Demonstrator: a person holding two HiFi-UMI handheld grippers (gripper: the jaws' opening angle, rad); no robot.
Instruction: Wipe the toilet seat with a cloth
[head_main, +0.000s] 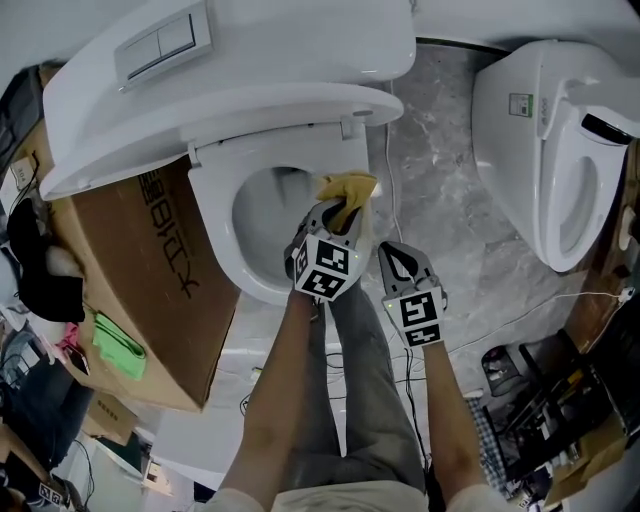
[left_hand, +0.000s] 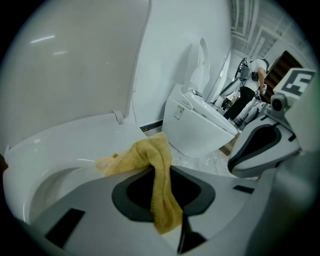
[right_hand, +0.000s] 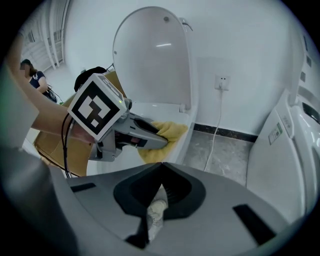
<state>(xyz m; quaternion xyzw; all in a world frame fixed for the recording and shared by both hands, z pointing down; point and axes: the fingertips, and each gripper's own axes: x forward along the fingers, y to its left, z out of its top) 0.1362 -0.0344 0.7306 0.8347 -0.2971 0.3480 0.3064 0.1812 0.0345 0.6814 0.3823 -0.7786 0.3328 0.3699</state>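
Observation:
A white toilet with its lid (head_main: 225, 125) raised stands below me, seat (head_main: 212, 225) down. My left gripper (head_main: 345, 213) is shut on a yellow cloth (head_main: 349, 188) and holds it against the seat's right side near the hinge. In the left gripper view the cloth (left_hand: 150, 157) hangs through the closed jaws (left_hand: 165, 195) and lies on the seat rim (left_hand: 60, 137). My right gripper (head_main: 392, 253) hovers just right of the bowl, jaws together (right_hand: 161, 175). A pale scrap shows in their slit; I cannot tell what it is. The right gripper view shows the left gripper (right_hand: 162, 142) pressing the cloth (right_hand: 170, 132).
A second toilet (head_main: 545, 150) stands to the right across the grey marble floor (head_main: 440, 180). A cardboard box (head_main: 140, 270) leans against the bowl's left side. A white cable (head_main: 392, 195) runs down the floor from a wall outlet (right_hand: 221, 80). Clutter fills both lower corners.

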